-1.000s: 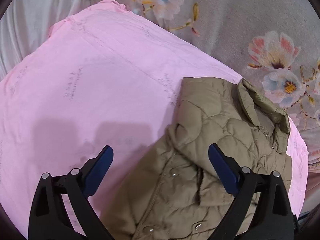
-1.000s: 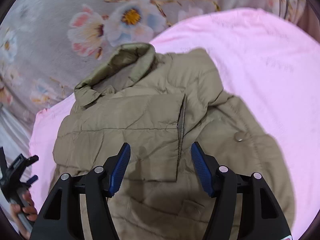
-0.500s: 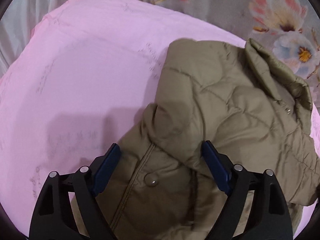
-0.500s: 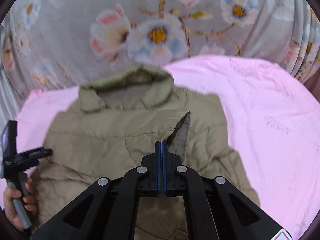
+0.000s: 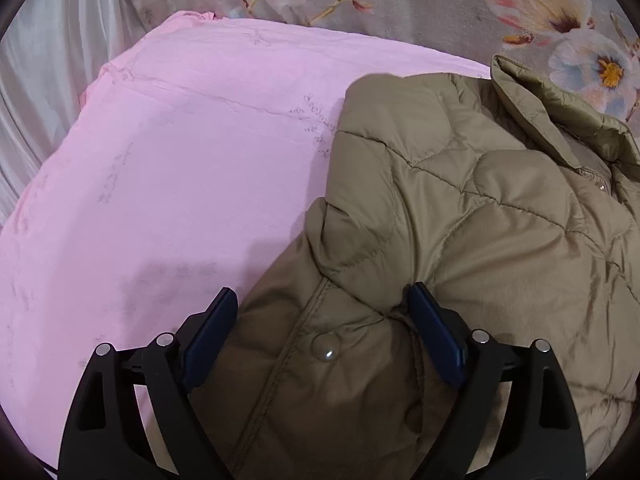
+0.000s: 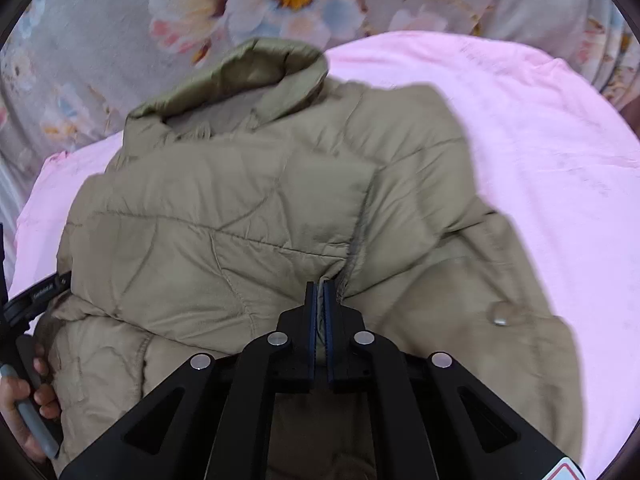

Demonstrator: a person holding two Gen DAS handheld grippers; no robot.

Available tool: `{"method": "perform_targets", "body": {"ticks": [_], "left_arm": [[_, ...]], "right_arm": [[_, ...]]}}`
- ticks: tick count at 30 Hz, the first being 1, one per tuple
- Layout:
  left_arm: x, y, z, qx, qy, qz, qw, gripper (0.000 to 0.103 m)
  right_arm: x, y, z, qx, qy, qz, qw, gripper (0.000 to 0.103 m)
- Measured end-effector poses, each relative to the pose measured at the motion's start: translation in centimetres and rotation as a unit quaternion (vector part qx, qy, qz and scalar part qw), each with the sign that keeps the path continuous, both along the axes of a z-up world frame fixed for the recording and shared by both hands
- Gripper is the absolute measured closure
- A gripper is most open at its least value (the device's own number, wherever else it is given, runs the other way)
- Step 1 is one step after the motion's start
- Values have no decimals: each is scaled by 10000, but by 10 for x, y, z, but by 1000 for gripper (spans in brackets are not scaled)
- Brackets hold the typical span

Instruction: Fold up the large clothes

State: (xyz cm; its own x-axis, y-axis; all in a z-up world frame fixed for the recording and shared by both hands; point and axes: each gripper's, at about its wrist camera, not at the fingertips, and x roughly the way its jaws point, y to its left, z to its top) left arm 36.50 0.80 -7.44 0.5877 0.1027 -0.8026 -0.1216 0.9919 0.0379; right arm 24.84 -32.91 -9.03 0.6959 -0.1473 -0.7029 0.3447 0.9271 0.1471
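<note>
Nearest, the right gripper (image 6: pixel 319 292) pinched a fold of the olive quilted jacket (image 6: pixel 248 216), its jaws easing apart around the fabric. The left gripper (image 5: pixel 326 312) stood wide, jaws opening, straddling the jacket's snap-button edge without clamping it. The jacket lay on a pink sheet (image 5: pixel 168 168); beyond, floral cloth (image 6: pixel 120 20).

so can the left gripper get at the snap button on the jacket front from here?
Probably yes: the snap button lies exposed between the open left gripper pads, nothing over it on the jacket.
</note>
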Motion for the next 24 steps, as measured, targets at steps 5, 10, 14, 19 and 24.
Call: {"method": "perform_targets", "body": {"ticks": [5, 10, 14, 19, 24], "left_arm": [[-20, -4, 64, -297, -680, -135, 9972, 19], [-10, -65, 79, -201, -817, -633, 9944, 15], [4, -97, 36, 20, -429, -753, 9962, 15], [3, -95, -4, -4, -443, -623, 9971, 8], [-1, -96, -8, 52, -510, -543, 9972, 6]], "right_arm": [[-22, 16, 58, -192, -887, 55, 9959, 85], [16, 52, 58, -554, -714, 563, 9943, 83], [41, 61, 22, -559, -277, 619, 9961, 83], [50, 55, -10, -280, -159, 579, 9978, 83], [51, 53, -19, -185, -203, 556, 9981, 83]]}}
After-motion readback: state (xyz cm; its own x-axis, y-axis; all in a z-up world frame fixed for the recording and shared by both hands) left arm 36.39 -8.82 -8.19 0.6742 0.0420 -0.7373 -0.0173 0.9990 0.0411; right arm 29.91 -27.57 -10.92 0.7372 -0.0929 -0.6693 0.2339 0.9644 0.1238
